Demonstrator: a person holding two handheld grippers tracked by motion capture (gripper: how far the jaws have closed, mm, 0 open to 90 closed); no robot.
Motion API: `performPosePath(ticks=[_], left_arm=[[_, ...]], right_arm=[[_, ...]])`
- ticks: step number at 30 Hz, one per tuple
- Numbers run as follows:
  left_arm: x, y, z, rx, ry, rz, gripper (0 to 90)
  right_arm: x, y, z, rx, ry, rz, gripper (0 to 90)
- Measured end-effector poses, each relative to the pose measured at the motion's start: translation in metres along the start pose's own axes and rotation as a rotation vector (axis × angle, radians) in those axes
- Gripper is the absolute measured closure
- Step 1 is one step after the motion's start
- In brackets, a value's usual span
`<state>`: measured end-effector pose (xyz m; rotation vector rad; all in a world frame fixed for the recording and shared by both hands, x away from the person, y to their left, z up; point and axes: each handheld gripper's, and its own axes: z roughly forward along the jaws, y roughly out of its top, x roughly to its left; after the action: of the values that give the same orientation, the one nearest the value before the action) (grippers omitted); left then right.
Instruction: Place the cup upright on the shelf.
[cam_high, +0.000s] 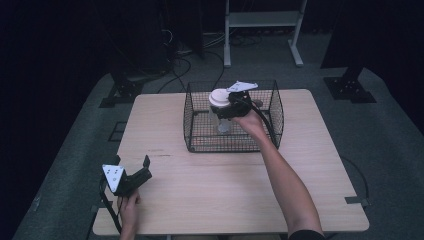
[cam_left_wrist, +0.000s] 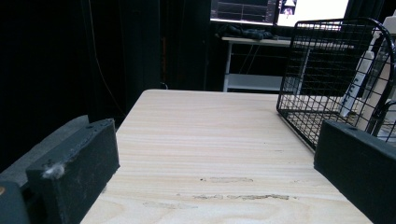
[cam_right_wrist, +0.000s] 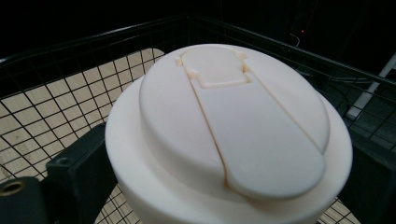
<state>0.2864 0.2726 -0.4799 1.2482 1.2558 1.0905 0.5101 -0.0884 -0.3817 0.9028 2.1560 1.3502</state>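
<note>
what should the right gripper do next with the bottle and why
Probably lift straight up. The right gripper grips the bottle just under its cap, and the bottle is inside the basket, so it likely must clear the rim before moving sideways.

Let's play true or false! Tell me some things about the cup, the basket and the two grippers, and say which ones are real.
1. The right hand-held gripper grips a cup with a cream lid. True.
2. The cup is on the bare table outside the basket. False: it is within the black wire basket.
3. The left hand-held gripper holds a spoon. False: its jaws are open with nothing between them.
4. The left hand-held gripper is near the table's front left corner, away from the basket. True.
5. The basket is made of wood. False: it is wire mesh.
</note>
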Motion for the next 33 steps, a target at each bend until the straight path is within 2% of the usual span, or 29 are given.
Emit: performPosePath(ticks=[22,33], left_arm=[[-0.0006,0.0000,0.0007,0.004,0.007,0.001,0.0],[-0.0007,0.0000,0.0005,0.004,0.006,0.002,0.0]], right_arm=[[-0.0054,-0.0032,-0.0077,0.005,0.010,0.001,4.0],[-0.0028,-0.0033,-0.0068,0.006,0.003,-0.007,3.4]])
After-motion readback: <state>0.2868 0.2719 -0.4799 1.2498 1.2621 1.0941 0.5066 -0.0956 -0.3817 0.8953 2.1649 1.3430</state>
